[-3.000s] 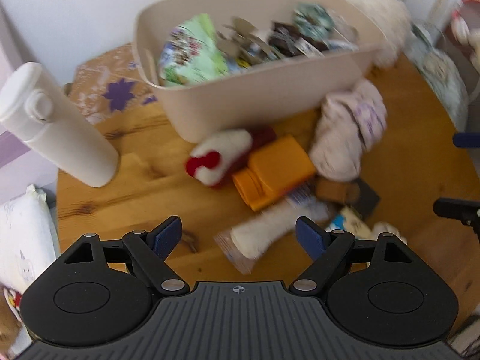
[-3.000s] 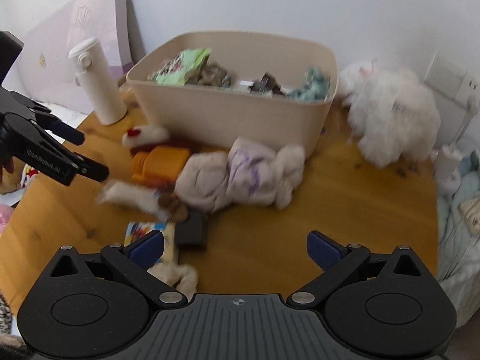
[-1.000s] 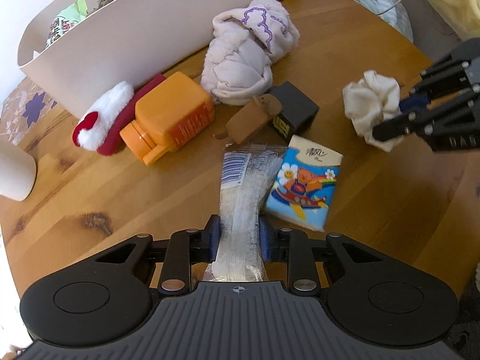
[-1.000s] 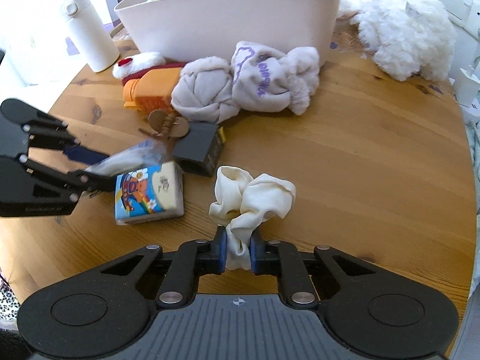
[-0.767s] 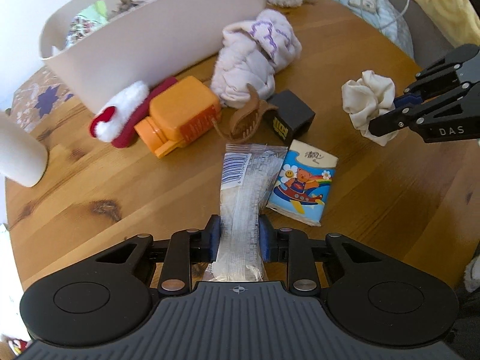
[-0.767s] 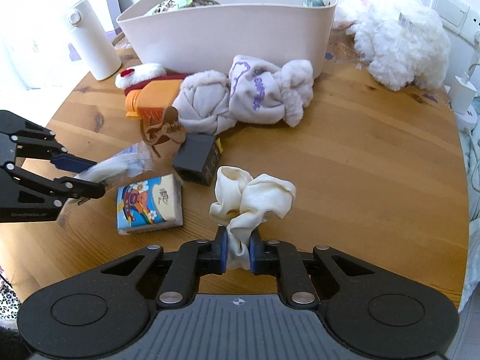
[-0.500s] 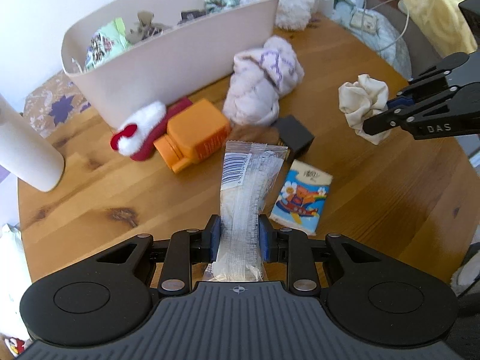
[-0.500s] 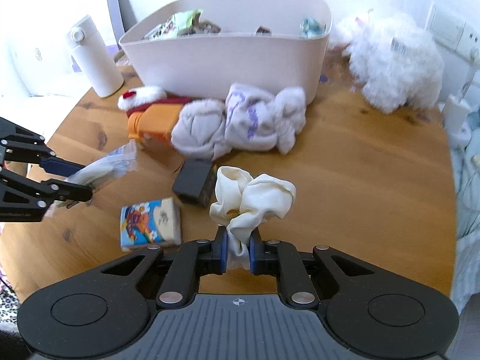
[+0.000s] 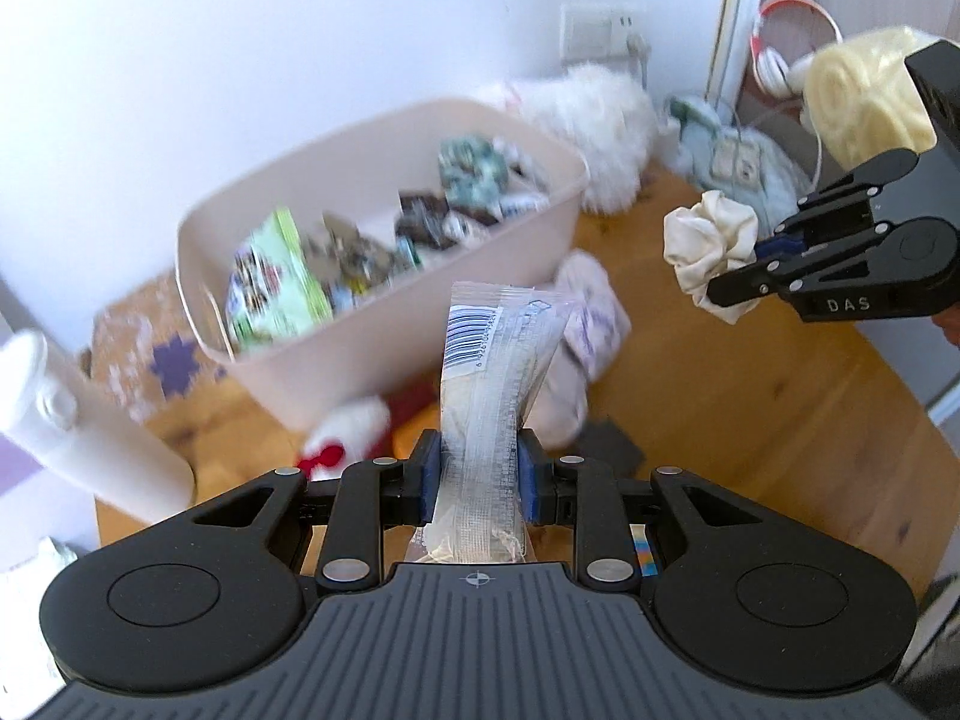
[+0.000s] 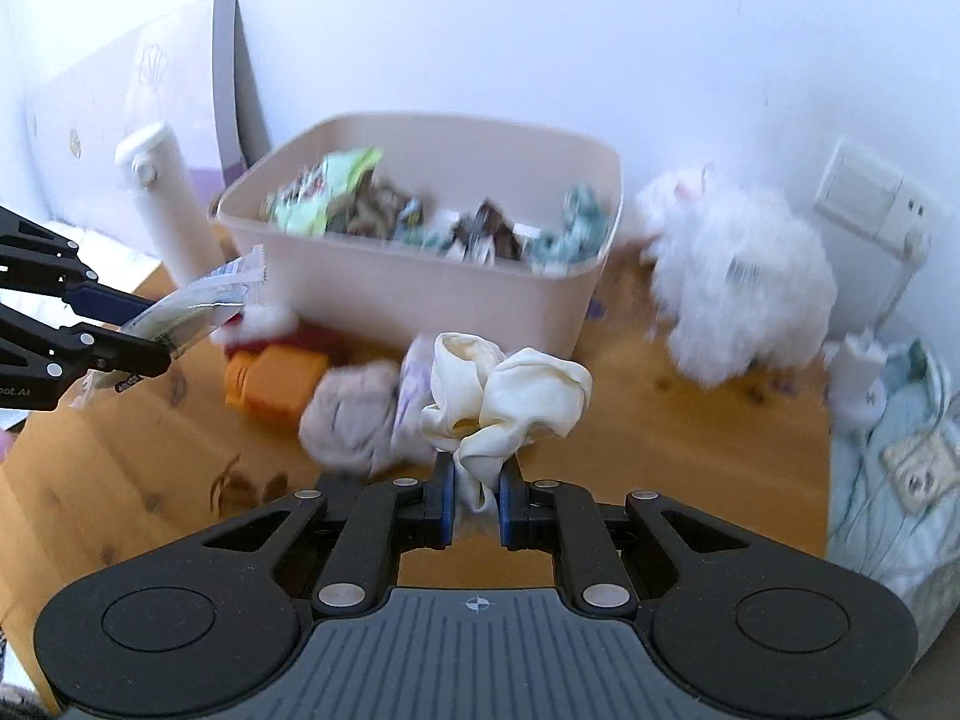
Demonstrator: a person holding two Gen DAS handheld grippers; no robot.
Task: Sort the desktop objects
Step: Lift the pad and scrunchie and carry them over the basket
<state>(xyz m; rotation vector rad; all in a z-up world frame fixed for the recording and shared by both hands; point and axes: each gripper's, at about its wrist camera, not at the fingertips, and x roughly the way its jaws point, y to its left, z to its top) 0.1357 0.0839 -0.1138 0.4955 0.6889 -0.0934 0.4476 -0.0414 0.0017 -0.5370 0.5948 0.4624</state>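
My left gripper [image 9: 477,474] is shut on a clear plastic packet [image 9: 486,396] with a barcode, held up in the air in front of the beige bin [image 9: 540,246]. My right gripper [image 10: 474,504] is shut on a cream scrunchie [image 10: 510,396], also lifted above the table. The bin [image 10: 432,300] holds several packets and small items. In the right wrist view the left gripper [image 10: 129,327] with the packet [image 10: 198,306] is at the left. In the left wrist view the right gripper [image 9: 747,270] with the scrunchie [image 9: 708,246] is at the right.
On the wooden table [image 10: 690,480] lie an orange box [image 10: 273,381], a red-and-white fluffy piece [image 9: 348,432], a pale purple cloth bundle [image 10: 366,420] and a black box [image 9: 612,450]. A white bottle [image 10: 165,204] stands left of the bin, a white plush toy [image 10: 738,300] right of it.
Both grippers have risen higher above the table with the packet and the scrunchie and tilted toward the bin. The bin's inside now shows more fully.
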